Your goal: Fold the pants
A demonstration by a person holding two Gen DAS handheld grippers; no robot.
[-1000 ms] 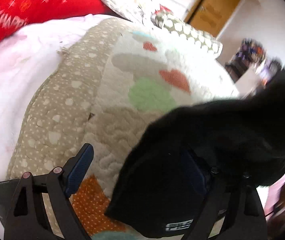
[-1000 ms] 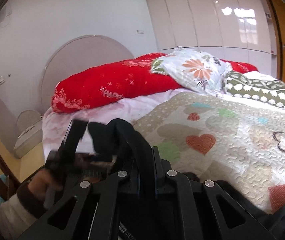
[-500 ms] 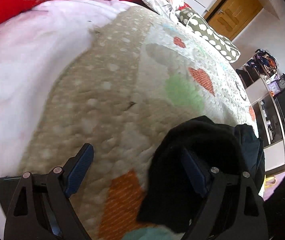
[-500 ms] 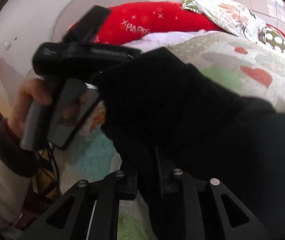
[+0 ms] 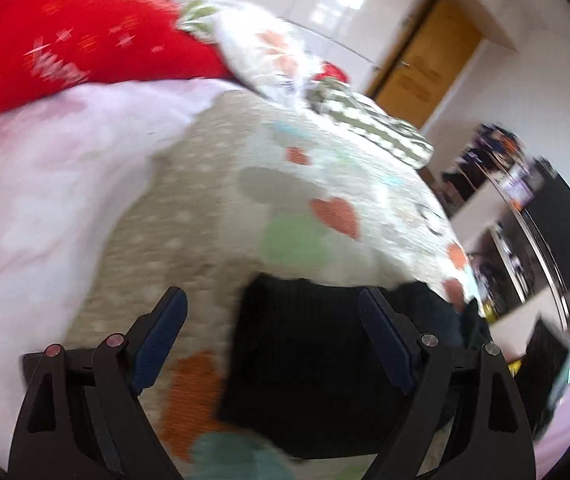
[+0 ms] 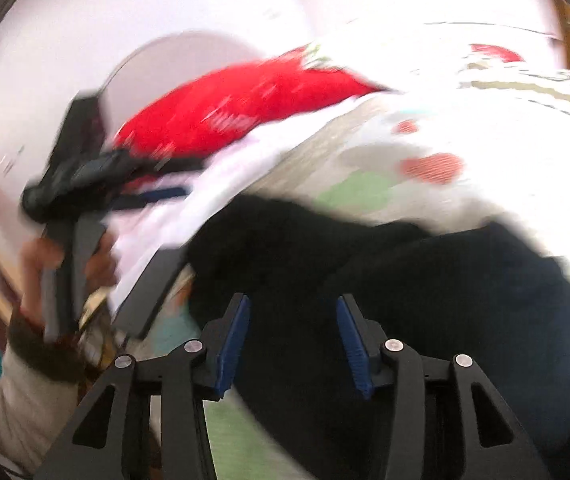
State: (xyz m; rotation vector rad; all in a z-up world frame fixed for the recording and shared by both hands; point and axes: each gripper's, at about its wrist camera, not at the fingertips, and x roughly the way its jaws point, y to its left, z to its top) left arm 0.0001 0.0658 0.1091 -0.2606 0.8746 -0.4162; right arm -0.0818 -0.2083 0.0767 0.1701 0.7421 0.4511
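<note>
The black pants (image 5: 317, 356) lie bunched on the heart-patterned quilt (image 5: 285, 200) near the bed's front edge. My left gripper (image 5: 273, 320) is open and empty, its jaws wide apart just above the left part of the pants. In the right wrist view the pants (image 6: 425, 300) fill the lower right. My right gripper (image 6: 293, 336) is open above them, holding nothing. The left gripper (image 6: 157, 196) and the hand holding it show blurred at the left of that view.
A long red pillow (image 5: 65, 48), a floral pillow (image 5: 269, 52) and a green dotted pillow (image 5: 369, 124) lie at the bed's head. A pale pink sheet (image 5: 25, 200) covers the left side. A wooden door (image 5: 425, 76) and dark shelves (image 5: 525, 220) stand at the right.
My right gripper has opened and let go of the pants, which now lie on the quilt. My left gripper has pulled back from them. Both views have swung.
</note>
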